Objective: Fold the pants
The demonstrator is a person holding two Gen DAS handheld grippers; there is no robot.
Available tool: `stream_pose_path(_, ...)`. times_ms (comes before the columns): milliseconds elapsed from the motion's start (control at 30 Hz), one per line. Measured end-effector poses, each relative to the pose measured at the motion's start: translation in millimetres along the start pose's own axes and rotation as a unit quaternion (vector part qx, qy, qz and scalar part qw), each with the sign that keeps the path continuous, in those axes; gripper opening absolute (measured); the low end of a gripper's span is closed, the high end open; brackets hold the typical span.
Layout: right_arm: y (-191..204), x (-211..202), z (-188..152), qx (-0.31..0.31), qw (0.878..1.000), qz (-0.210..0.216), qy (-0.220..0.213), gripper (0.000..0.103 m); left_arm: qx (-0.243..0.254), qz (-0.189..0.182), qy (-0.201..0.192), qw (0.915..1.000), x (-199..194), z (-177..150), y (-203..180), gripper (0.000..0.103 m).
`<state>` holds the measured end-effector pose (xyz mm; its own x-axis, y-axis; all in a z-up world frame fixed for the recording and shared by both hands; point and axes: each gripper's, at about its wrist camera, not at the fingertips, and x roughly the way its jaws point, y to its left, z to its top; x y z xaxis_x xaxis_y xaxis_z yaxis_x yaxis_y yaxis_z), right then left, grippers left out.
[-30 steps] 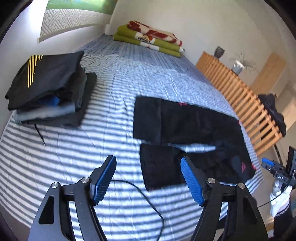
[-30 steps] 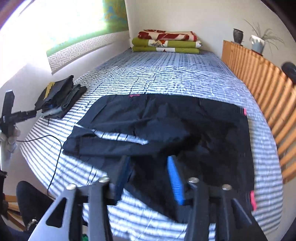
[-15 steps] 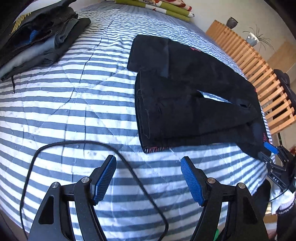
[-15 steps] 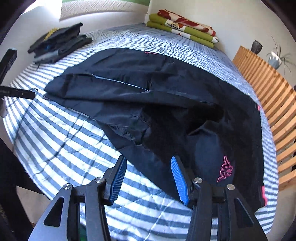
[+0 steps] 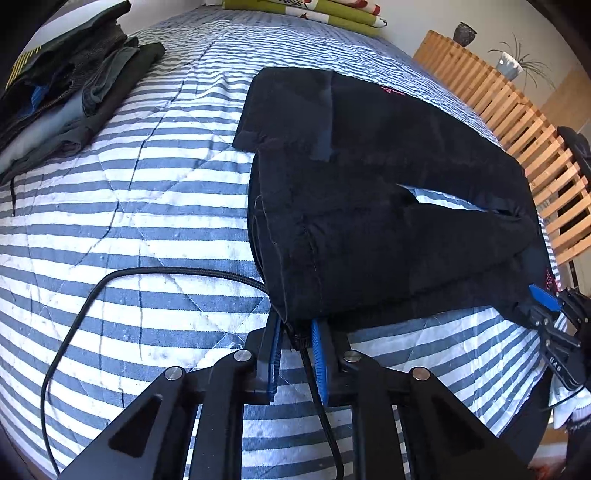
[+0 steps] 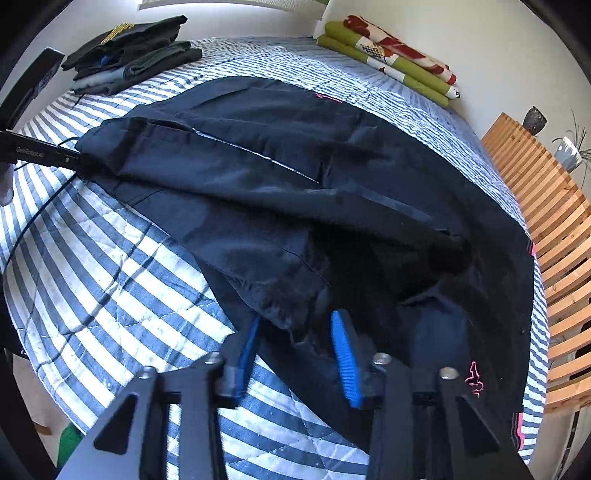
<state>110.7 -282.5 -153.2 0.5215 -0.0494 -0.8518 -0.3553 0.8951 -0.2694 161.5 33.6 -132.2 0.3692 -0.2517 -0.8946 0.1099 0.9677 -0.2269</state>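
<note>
Black pants (image 5: 369, 206) are spread flat on the striped bed (image 5: 129, 206), filling the centre and right of the left wrist view. Both legs run toward the upper left and are separated by a narrow wedge of bedding. Small pink logos are seen near the waist at right and on the far leg.

Left gripper (image 5: 295, 354), bottom centre of its view: the jaws have just been closing, and the blue fingers (image 5: 271, 365) are drawn nearly together, pinching the hem corner of the near leg. A black cable (image 5: 92, 295) is looped over the bedding at lower left and runs down between the fingers.

Right gripper (image 6: 295, 350), bottom centre of its view: the jaws have just been closing. A bunched fold of the pants' near edge is seen between the fingers (image 6: 345, 362); the gap is moderate, and whether the pads press the cloth cannot be told.

A pile of folded dark clothes (image 5: 62, 92) is seen at upper left on the bed, folded green-and-red blankets (image 6: 388, 59) at the far end by the wall. A slatted wooden rail (image 5: 517, 122) runs along the right, with a potted plant (image 5: 511, 64) and a dark vase (image 5: 464, 34) behind it.
</note>
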Motion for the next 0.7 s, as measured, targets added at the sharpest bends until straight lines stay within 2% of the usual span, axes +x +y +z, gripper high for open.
stream_pose_path(33, 0, 0, -1, -0.002, 1.000, -0.002, 0.000, 0.015, 0.001, -0.002, 0.000, 1.0000, -4, -1, -1, 0.015)
stream_pose_path(100, -2, -3, -2, -0.001, 1.000, 0.001, -0.002, 0.010, -0.001, -0.008, 0.001, 1.0000, -10, 0, -2, 0.014)
stream_pose_path(267, -8, -23, -2, 0.009, 1.000, 0.007, -0.024, 0.005, -0.006, -0.032, -0.009, 0.9994, -44, 1, 1, 0.013)
stream_pose_path(433, -14, -53, -9, 0.013, 0.998, 0.052, -0.042, 0.004, 0.013, -0.037, -0.001, 0.9992, -86, -13, -7, 0.014)
stream_pose_path(467, -11, -58, -13, -0.001, 0.997, 0.061, -0.040, 0.004, 0.023, -0.038, 0.008, 0.9990, -91, -18, -9, 0.017)
stream_pose_path(533, -2, -61, -23, -0.045, 0.995, 0.085, -0.023, 0.006, 0.033, -0.034, 0.016, 0.9987, -102, -30, -11, 0.037)
stream_pose_path(567, 2, -62, -30, -0.065, 0.994, 0.090, -0.015, 0.008, 0.036, -0.029, 0.008, 0.9989, -112, -36, -11, 0.054)
stream_pose_path(600, 3, -63, -35, -0.073, 0.993, 0.092, -0.012, 0.009, 0.033, -0.026, 0.000, 0.9991, -116, -38, -8, 0.060)
stream_pose_path(700, -7, -66, -39, -0.048, 0.991, 0.121, -0.003, 0.018, 0.020, -0.019, -0.015, 0.9995, -123, -35, 2, 0.060)
